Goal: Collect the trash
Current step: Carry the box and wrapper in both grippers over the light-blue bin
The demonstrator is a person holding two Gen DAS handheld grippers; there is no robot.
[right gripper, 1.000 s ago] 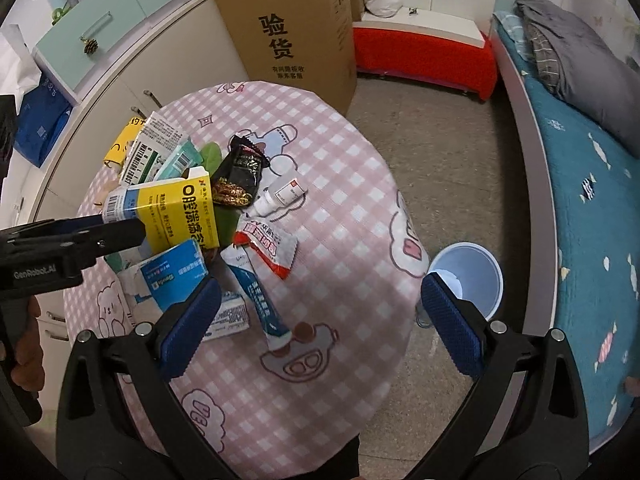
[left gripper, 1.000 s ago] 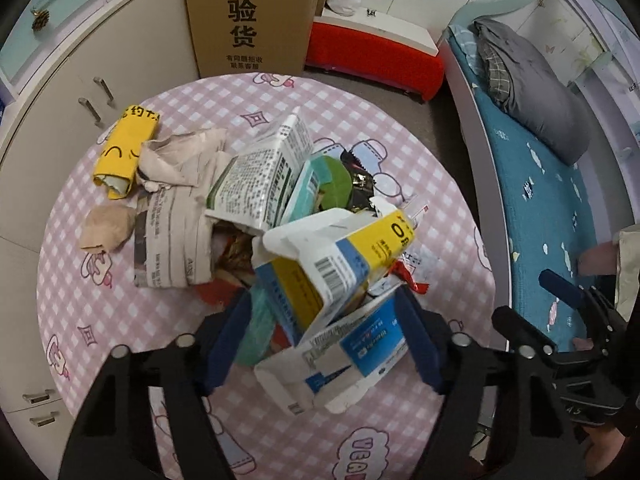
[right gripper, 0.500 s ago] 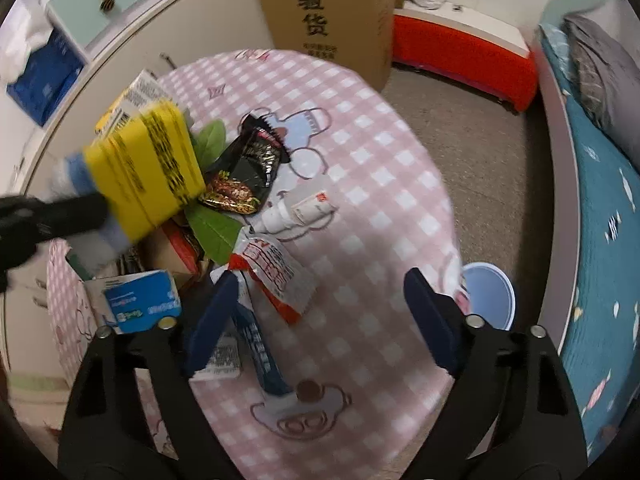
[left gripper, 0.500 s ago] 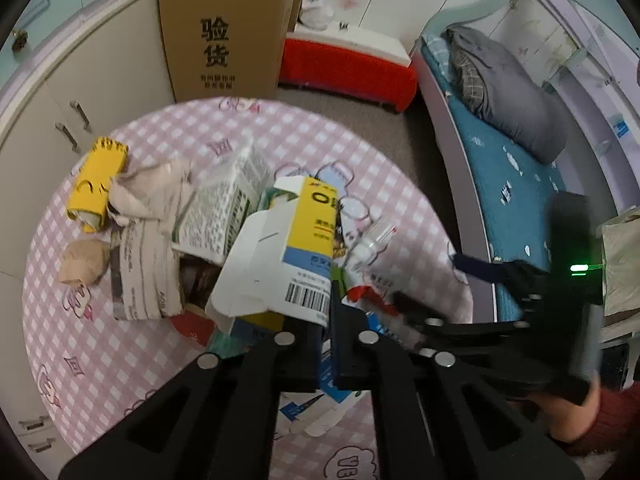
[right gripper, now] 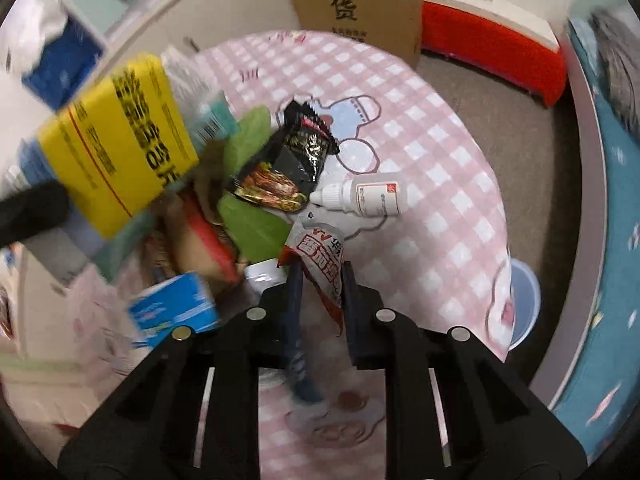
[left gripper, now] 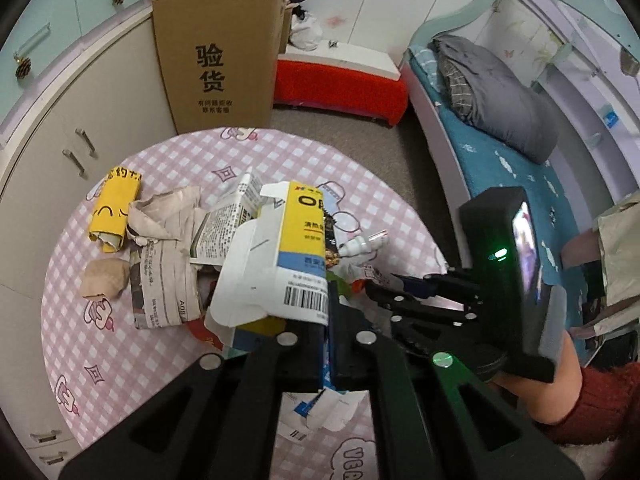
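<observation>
My left gripper is shut on a yellow, blue and white carton and holds it above the trash pile on the round pink checked table. The carton also shows in the right wrist view, blurred. My right gripper is shut on a red and white snack wrapper at the pile's edge. It also shows in the left wrist view. Near it lie a white dropper bottle, a black snack bag and a blue and white box.
A yellow roll, crumpled newspaper and a brown paper ball lie on the table's left. A light blue bin stands on the floor at the table's right. A cardboard box, cabinets and a bed surround the table.
My left gripper shut on the carton and lifted it. My right gripper moved in to the pile and shut on the red and white wrapper.
</observation>
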